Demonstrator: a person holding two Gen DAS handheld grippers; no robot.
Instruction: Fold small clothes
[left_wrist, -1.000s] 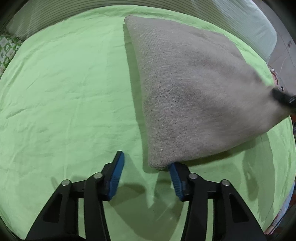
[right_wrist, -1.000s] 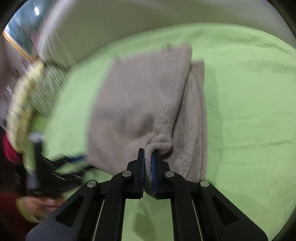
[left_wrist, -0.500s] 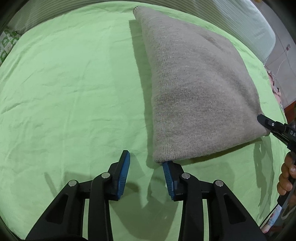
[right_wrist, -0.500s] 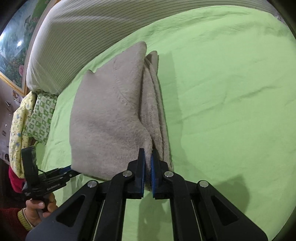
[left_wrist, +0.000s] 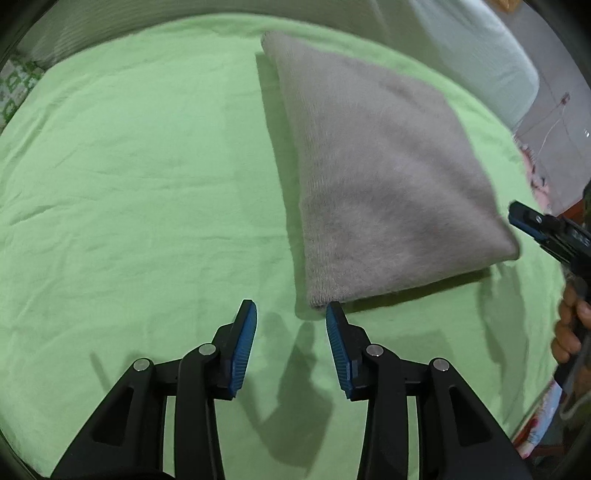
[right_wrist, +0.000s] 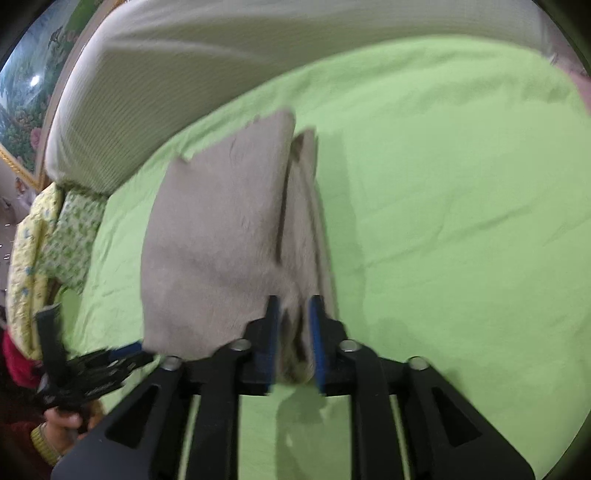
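Note:
A folded grey knitted garment (left_wrist: 384, 192) lies on the green bed sheet (left_wrist: 140, 184). My left gripper (left_wrist: 291, 314) is open and empty, its right fingertip just at the garment's near corner. In the right wrist view the garment (right_wrist: 221, 236) shows its stacked folded layers. My right gripper (right_wrist: 293, 306) has its jaws parted around the garment's near corner, which still sits between the blue pads. The right gripper also shows at the right edge of the left wrist view (left_wrist: 517, 216), just off the garment's corner.
A white striped pillow (right_wrist: 207, 74) lies along the head of the bed. A yellow-green patterned cloth (right_wrist: 48, 243) sits at the bed's left side. The person's hand (left_wrist: 570, 328) holds the right gripper handle. The bed edge is near on the right.
The garment has been lowered flat onto the sheet. My right gripper's jaws have parted from their shut grip on the corner. My left gripper stayed open and widened slightly.

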